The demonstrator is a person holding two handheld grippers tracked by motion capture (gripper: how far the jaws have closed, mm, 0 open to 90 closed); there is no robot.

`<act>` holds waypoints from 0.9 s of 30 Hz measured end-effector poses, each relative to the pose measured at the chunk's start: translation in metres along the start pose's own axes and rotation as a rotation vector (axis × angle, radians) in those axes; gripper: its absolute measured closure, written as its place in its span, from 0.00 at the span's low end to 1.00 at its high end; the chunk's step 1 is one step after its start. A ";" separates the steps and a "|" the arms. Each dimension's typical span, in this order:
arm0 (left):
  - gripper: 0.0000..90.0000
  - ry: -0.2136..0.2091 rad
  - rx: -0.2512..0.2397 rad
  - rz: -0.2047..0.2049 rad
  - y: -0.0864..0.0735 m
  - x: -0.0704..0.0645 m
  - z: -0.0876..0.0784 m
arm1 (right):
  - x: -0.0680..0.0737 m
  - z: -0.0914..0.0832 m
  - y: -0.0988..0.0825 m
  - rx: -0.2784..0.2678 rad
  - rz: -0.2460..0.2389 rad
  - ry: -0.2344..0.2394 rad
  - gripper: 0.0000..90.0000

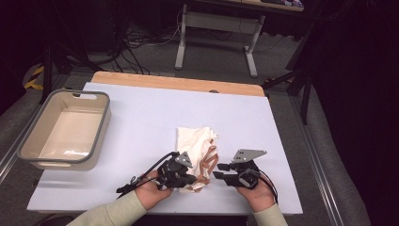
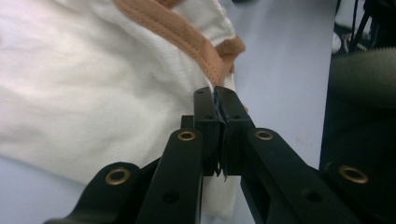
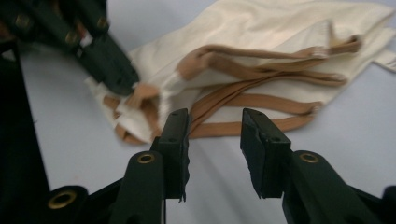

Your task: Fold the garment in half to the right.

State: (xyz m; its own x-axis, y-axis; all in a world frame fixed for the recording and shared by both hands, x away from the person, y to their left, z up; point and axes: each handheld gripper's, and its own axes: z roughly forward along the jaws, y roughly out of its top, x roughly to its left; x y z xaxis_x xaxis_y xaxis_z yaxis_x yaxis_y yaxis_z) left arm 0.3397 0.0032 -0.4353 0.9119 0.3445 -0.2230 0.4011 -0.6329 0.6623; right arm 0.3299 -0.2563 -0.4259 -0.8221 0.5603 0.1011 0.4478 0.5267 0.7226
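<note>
Near front table edge: L tool point(image 2: 217, 100) clamped on cloth bag point(image 2: 93, 84) hem, R tool point(image 3: 215, 122) agape, empty.

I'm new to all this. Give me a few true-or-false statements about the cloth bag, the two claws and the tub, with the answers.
1. The left claw is clamped on the cream cloth bag with tan straps. True.
2. The right claw grips a tan strap. False: its jaws stand apart with nothing between them.
3. The beige plastic tub with a grey rim holds the bag. False: the bag lies on the white table, and nothing shows inside the tub.
4. The tub sits at the table's left edge in the high view. True.
5. The bag lies flat and neatly folded. False: it is crumpled, straps loose.
</note>
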 end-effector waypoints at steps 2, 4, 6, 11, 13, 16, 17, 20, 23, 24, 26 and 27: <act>0.99 0.004 -0.035 -0.001 0.000 0.002 -0.006 | 0.005 0.004 0.000 0.030 -0.021 0.046 0.70; 0.99 0.014 -0.057 -0.007 0.000 0.003 -0.012 | 0.011 0.010 0.000 0.066 -0.036 0.082 0.70; 0.99 0.019 -0.080 -0.013 0.000 0.005 -0.017 | 0.014 0.014 0.000 0.094 -0.046 0.104 0.72; 0.99 0.021 -0.113 -0.017 0.000 0.007 -0.025 | 0.017 0.021 0.002 0.126 -0.024 0.111 0.91; 0.99 0.016 -0.123 -0.021 0.001 0.007 -0.028 | 0.017 0.023 0.004 0.121 0.000 0.118 0.95; 0.99 0.015 -0.135 -0.011 0.001 0.005 -0.030 | 0.021 0.023 0.010 0.071 0.016 0.154 0.96; 0.99 0.016 -0.137 -0.009 0.001 0.004 -0.031 | 0.022 0.022 0.012 0.040 0.021 0.169 0.96; 0.99 0.019 -0.151 -0.001 0.002 0.003 -0.033 | 0.023 0.021 0.016 -0.077 0.069 0.232 0.96; 0.98 0.021 -0.159 0.005 0.002 0.003 -0.035 | 0.023 0.019 0.017 -0.123 0.106 0.258 0.95; 0.98 0.018 -0.157 0.002 0.001 0.003 -0.035 | 0.024 0.021 0.016 -0.098 0.109 0.268 0.95; 0.98 0.012 -0.137 0.001 0.002 0.004 -0.034 | 0.027 0.029 0.013 -0.011 0.099 0.287 0.89; 0.98 0.008 -0.129 0.007 0.001 0.004 -0.032 | 0.029 0.034 0.012 0.043 0.091 0.307 0.87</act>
State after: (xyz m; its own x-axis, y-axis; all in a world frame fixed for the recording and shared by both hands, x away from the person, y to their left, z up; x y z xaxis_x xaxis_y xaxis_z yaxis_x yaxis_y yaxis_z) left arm 0.3409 0.0259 -0.4121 0.9137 0.3461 -0.2129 0.3797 -0.5408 0.7506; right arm 0.3233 -0.2123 -0.4374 -0.8426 0.3907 0.3706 0.5337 0.5136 0.6719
